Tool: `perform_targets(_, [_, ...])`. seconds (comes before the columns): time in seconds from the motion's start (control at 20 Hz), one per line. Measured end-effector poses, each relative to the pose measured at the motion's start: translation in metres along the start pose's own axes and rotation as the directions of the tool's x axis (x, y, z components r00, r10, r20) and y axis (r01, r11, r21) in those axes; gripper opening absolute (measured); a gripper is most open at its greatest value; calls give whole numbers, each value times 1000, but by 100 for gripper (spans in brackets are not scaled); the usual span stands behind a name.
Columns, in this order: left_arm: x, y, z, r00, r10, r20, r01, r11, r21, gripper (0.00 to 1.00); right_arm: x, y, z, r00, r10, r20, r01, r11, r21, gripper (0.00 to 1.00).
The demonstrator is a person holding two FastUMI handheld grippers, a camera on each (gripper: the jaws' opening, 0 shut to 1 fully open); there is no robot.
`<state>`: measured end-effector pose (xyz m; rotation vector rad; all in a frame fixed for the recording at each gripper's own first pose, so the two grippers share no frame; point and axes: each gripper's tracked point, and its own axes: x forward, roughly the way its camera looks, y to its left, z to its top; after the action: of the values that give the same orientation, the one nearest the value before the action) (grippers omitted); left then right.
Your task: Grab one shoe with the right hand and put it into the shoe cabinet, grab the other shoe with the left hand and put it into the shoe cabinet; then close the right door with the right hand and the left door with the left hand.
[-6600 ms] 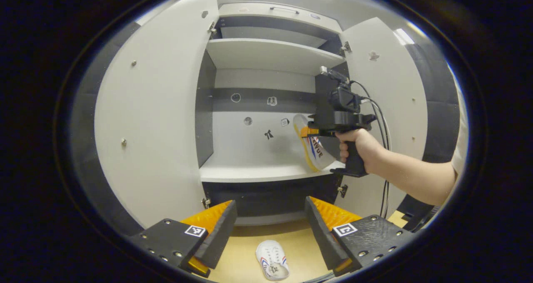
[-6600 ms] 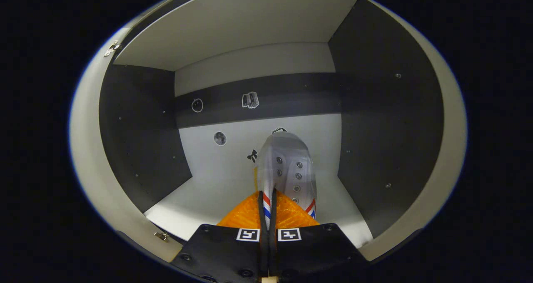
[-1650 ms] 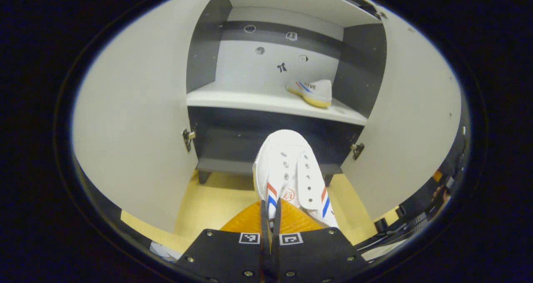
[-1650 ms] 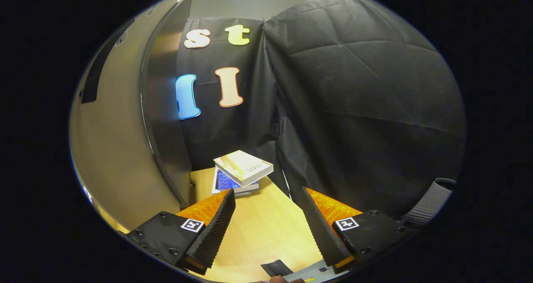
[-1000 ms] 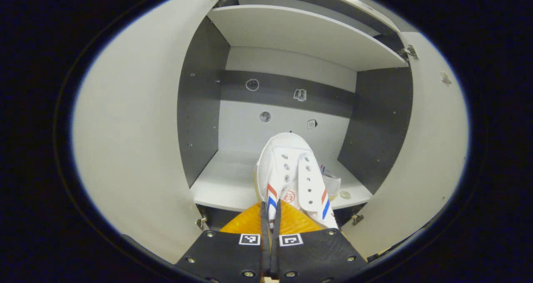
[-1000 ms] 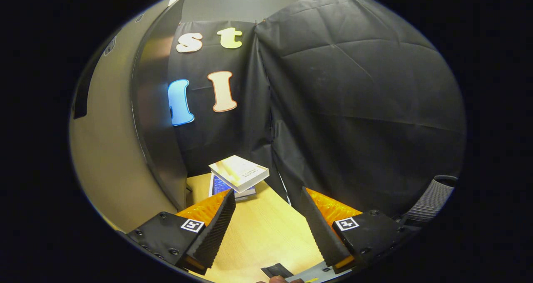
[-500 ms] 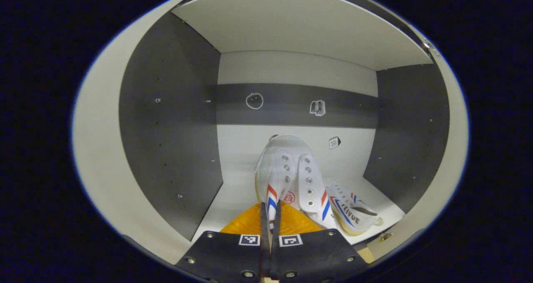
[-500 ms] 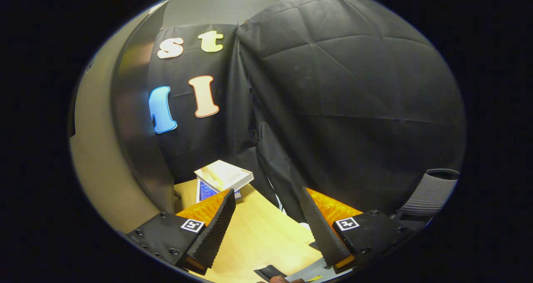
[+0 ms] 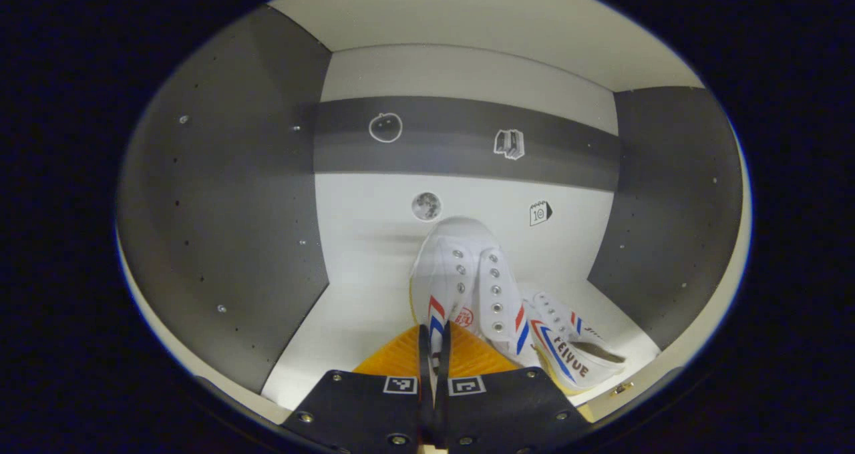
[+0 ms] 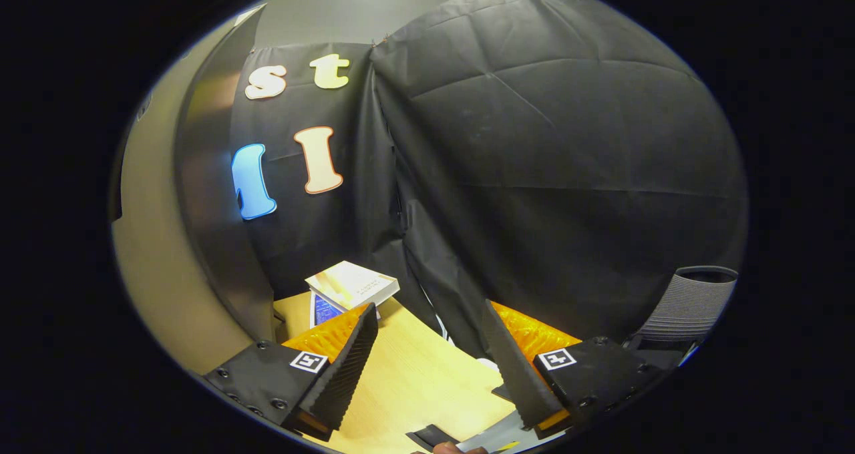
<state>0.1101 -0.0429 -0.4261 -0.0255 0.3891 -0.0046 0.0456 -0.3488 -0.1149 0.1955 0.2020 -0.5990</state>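
Inside the shoe cabinet (image 9: 220,193) the walls are gray and the shelf (image 9: 354,307) is white. The left gripper (image 9: 434,347) is clenched on a white shoe (image 9: 461,274), which points straight ahead of the tongs, over the shelf. The other shoe (image 9: 568,347) lies on the shelf just right of it. The right gripper (image 10: 427,360) is spread wide and grips nothing, over a wooden floor (image 10: 414,380). Ahead to its left sit stacked books (image 10: 351,284) beside a cabinet door (image 10: 207,227).

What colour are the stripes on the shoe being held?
Red and blue on a white shoe, clearest in the left gripper view, pinched by the left gripper.
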Motion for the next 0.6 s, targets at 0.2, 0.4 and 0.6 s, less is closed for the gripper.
perform_targets(0.2, [4,-10,8,999,-23,40,21,999,43,17,0,8,-1,1000,18,-3,-18,1000,1,98])
perform_targets(0.4, [-3,-8,32,986,9,164,-34,988,152,77,-3,19,9,999,45,14,-45,999,-3,98])
perform_targets(0.6, [-59,-23,31,974,-2,225,-49,975,218,95,-9,38,37,993,114,41,-114,994,-4,98])
